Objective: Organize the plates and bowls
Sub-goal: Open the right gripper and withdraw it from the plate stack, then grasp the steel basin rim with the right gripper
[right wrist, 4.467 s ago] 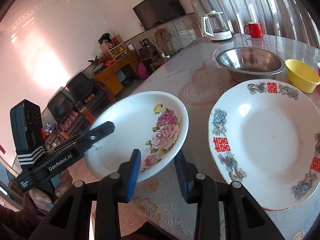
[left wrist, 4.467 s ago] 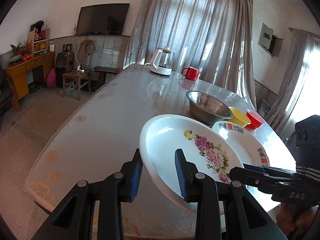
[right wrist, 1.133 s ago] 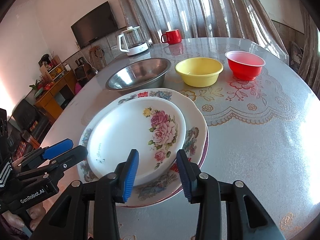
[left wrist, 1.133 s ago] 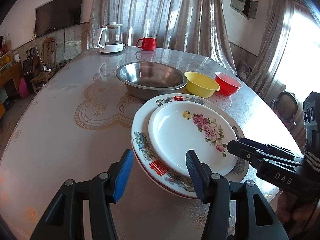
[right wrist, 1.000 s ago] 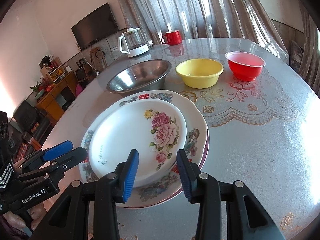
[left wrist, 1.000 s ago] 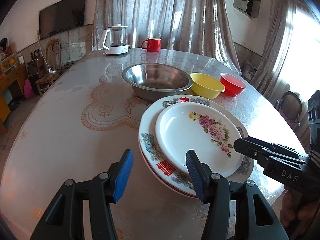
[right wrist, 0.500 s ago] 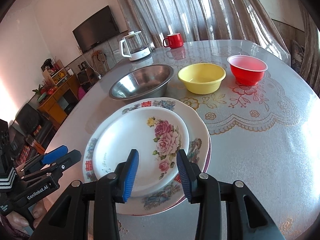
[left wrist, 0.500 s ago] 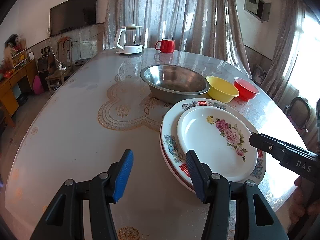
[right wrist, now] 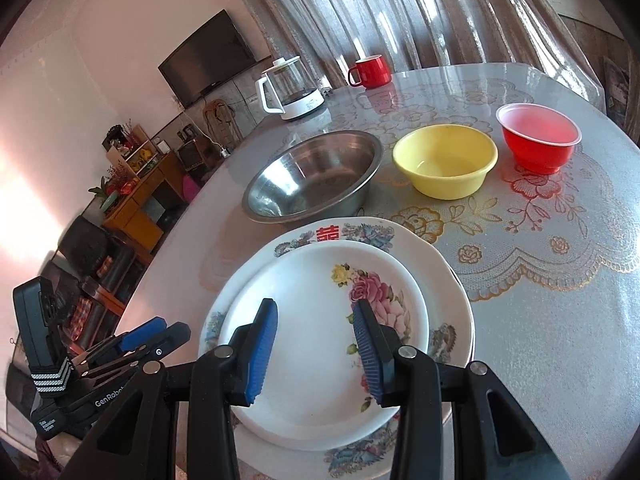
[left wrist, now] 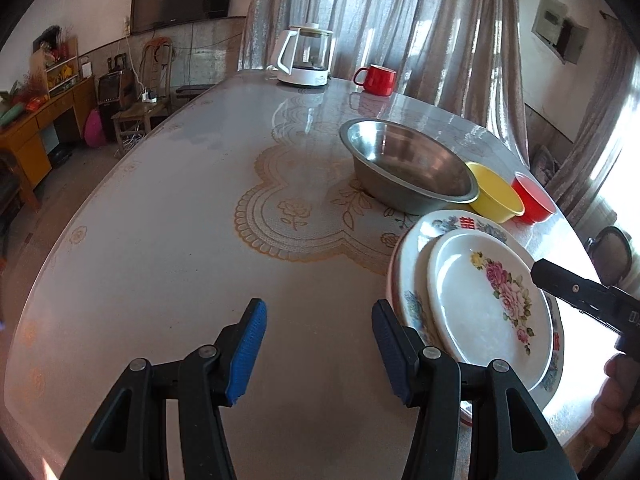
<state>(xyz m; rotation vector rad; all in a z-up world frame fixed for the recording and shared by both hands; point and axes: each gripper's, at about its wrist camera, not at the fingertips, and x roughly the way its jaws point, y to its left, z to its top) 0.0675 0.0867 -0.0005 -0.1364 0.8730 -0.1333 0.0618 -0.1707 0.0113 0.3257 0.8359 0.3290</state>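
Each tool is built of matte black plastic arms shaped as hollow triangular frames, joined by round silver screws at the pivots. The left gripper (left wrist: 318, 334) is tipped with ribbed blue pads (left wrist: 247, 348) on the inner faces of its two fingers; the right gripper (right wrist: 314, 350) is fitted alike, its blue ribbed pads (right wrist: 262, 354) set in black holders. White lettering reading "GenRobo" is printed on the left tool's side (right wrist: 108, 398), beside black-and-white striped bands and a black box-shaped module behind them. Bare skin of the right hand (left wrist: 614, 396) is seen below the right tool's black body.
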